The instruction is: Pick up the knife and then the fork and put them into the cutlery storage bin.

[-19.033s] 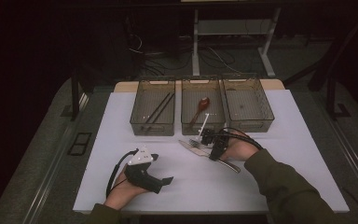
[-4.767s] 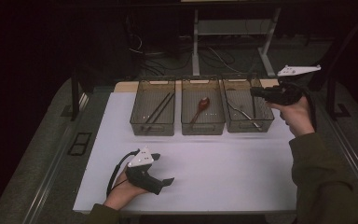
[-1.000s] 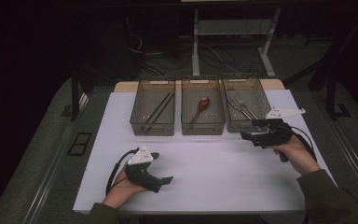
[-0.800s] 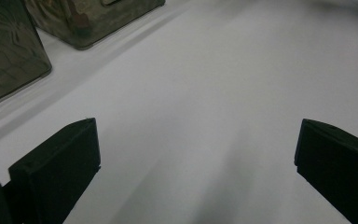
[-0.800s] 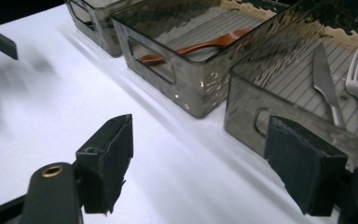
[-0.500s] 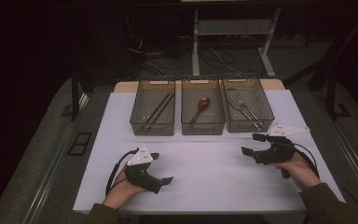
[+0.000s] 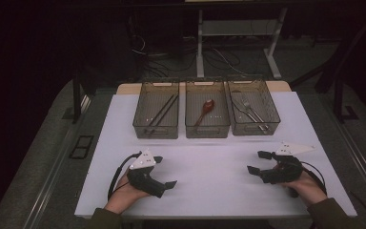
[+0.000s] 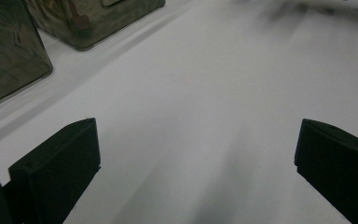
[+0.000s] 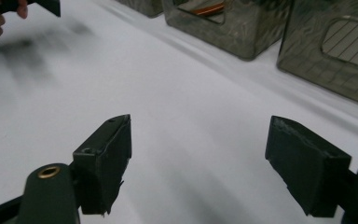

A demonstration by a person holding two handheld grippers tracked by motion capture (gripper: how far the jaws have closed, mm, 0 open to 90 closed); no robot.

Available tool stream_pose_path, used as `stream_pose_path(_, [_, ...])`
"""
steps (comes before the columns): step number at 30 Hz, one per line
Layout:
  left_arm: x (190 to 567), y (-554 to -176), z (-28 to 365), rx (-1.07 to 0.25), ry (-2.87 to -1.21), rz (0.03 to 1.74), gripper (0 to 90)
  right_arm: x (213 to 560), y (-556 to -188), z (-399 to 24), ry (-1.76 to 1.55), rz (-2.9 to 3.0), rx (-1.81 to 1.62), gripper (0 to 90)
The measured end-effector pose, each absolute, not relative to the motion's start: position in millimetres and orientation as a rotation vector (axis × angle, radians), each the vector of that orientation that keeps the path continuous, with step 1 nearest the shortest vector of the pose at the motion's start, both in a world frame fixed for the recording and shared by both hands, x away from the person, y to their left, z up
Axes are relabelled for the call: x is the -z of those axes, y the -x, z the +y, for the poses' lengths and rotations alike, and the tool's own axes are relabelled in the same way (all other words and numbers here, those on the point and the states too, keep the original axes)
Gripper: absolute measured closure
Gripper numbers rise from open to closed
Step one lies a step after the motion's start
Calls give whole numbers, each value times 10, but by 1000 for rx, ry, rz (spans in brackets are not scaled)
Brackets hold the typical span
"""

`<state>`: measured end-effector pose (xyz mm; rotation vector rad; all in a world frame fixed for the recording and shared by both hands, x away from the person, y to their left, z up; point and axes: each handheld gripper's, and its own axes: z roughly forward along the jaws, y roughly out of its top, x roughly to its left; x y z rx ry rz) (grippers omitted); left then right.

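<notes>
Both the left gripper [image 7: 164, 183] and right gripper [image 7: 259, 162] are resting open and empty on the white table [image 7: 209, 162], near three trays holding chopsticks [image 7: 161, 110], spoon [image 7: 206, 109] and forks [image 7: 249, 110].

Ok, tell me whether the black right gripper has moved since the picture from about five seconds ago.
Yes. The black right gripper was raised beside the right smoky plastic bin; now it sits nearer the person, low over the white table.

The left gripper [image 7: 164, 174] is held low at the lower left of the high view, jaws spread wide and empty. The right gripper [image 7: 259, 162] is held at the lower right, jaws likewise parted, nothing between them.
</notes>
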<state>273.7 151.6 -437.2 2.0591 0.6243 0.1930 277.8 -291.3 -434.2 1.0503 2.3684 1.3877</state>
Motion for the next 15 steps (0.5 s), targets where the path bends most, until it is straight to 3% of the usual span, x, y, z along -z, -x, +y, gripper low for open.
stream_pose_path(15, [4385, -2716, 1496, -188, -2064, 620, 0, 4432, -2596, -2989, -1067, 2387, -1389, 214])
